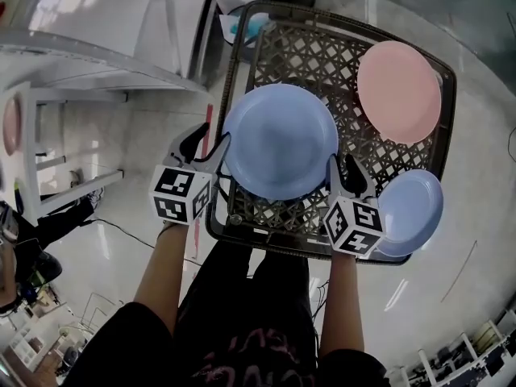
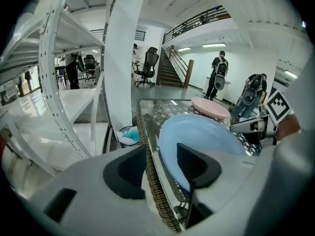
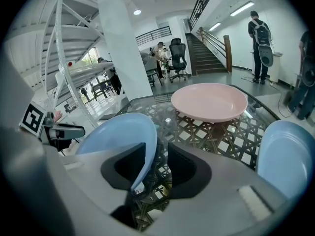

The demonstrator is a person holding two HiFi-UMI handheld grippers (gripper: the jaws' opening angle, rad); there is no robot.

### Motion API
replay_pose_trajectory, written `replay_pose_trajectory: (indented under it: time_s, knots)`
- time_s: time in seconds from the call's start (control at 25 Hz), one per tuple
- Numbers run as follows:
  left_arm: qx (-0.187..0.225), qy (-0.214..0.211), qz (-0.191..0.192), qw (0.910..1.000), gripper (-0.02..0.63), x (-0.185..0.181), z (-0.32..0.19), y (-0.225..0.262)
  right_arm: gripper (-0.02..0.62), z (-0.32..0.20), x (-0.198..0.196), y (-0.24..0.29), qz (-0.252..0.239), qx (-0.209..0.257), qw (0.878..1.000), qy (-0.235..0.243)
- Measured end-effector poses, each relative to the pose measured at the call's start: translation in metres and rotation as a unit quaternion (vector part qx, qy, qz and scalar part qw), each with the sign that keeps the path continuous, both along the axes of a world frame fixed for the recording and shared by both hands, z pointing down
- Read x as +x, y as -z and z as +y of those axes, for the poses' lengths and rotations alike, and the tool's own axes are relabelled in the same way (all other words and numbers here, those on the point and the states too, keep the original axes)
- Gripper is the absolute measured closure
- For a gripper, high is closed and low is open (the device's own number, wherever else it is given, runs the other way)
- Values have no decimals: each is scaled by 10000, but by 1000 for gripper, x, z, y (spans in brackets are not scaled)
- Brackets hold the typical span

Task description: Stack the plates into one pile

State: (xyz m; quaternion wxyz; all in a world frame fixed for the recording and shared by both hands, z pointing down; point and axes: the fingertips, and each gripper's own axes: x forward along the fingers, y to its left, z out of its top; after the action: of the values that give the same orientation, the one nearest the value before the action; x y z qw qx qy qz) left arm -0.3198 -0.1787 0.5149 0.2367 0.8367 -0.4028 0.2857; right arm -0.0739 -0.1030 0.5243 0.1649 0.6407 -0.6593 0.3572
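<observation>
A large light-blue plate (image 1: 278, 139) lies at the near left of a dark woven-top table (image 1: 306, 47). A pink plate (image 1: 399, 91) sits at the far right and a smaller blue plate (image 1: 411, 212) at the near right, overhanging the edge. My left gripper (image 1: 208, 147) is at the large plate's left rim and my right gripper (image 1: 343, 168) at its right rim. In the left gripper view the left gripper (image 2: 161, 151) stands open, with the plate (image 2: 197, 134) rim and the table's wicker edge in the gap. The right gripper (image 3: 157, 156) is open astride the plate (image 3: 118, 129) rim.
A white shelving rack (image 1: 81, 55) stands left of the table. A bin with blue contents (image 1: 250, 27) sits on the floor at the table's far left corner. People stand by a staircase (image 3: 209, 48) in the background. A cable runs over the floor at my left.
</observation>
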Motion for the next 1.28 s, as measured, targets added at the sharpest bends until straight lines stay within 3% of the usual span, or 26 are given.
replay_pose_trajectory:
  time_s: [0.6,0.84,1.28]
  knots:
    - [-272,-54,-34,9996,452,14,3,-28,442,-9,-10,-19,-155,-138,9998,24]
    - [-308,38,-59,9995,556,16,0,-35,518,-8,-10,-28,-103,-224,9997,4]
    - [-145,-53,-4,9999,560,18,-2,-16,548,-2,-10,-14,-35,-158,9997,-194]
